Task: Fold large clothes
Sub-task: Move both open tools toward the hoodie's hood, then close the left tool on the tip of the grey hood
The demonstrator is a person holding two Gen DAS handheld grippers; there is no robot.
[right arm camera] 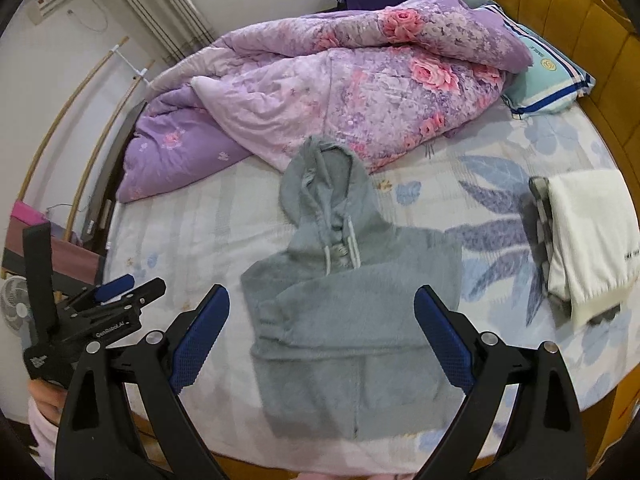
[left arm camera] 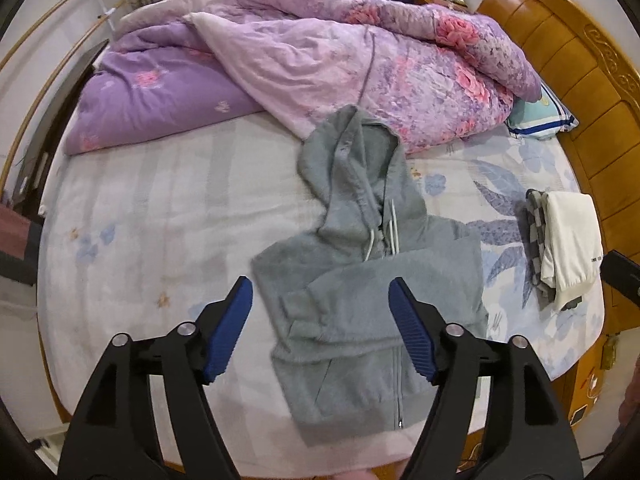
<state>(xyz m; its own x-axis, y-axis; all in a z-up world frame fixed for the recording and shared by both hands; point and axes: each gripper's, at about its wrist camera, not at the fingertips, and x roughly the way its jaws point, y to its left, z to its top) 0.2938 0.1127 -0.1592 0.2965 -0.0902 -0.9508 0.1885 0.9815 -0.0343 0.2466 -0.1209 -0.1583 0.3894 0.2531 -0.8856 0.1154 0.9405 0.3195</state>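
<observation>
hoodie (left arm camera: 360, 280) on bed (left arm camera: 160, 220), quilt (left arm camera: 320, 68) behind

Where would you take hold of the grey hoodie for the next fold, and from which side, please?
Probably the hood of the grey hoodie, pinched at its tip from above on the quilt side. It lies flat and sticks out beyond the body, whose sleeves are already folded in. Both the left gripper and right gripper are open and empty.

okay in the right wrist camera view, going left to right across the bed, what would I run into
Left gripper at the bed's edge → grey hoodie lying flat with sleeves folded in → checkered folded cloth → white folded garment stacked on it, near the wooden headboard.
</observation>
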